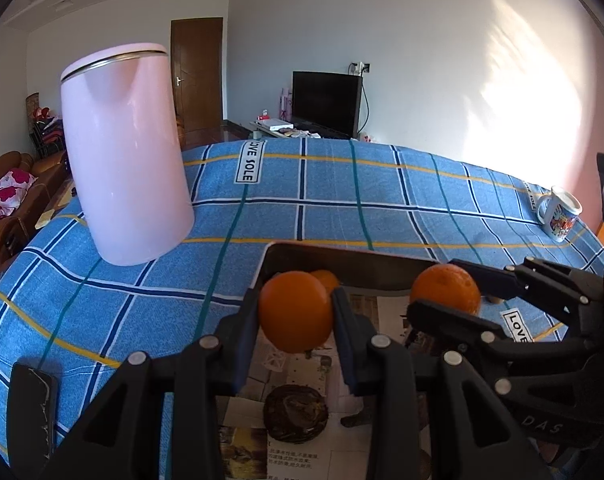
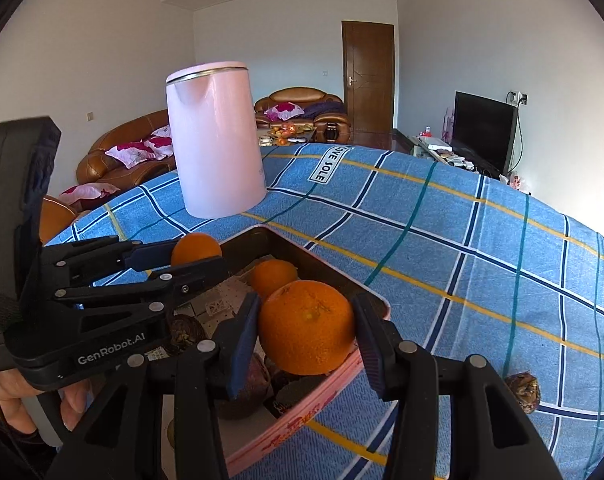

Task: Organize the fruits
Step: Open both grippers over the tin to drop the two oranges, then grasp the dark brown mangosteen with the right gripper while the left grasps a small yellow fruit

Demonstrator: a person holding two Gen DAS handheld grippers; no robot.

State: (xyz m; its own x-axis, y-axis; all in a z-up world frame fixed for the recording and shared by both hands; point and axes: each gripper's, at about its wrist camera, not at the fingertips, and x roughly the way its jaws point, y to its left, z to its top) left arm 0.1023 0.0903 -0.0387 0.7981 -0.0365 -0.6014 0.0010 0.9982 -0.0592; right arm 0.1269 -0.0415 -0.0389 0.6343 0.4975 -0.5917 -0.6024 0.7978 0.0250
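Left gripper [image 1: 296, 312] clamping orange [image 1: 296, 311], mug [image 1: 559, 214] only here

We are in a home living room. Beyond the table [image 2: 481, 240], covered with a blue checked cloth, we see brown leather sofas [image 2: 118, 156] with flowered cushions, a wooden door [image 2: 367, 80] in the far wall, and to the right of that door a dark television [image 2: 483, 130] on a low stand. On the table stand a pink kettle [image 2: 216, 140] and a printed mug [image 1: 559, 214].
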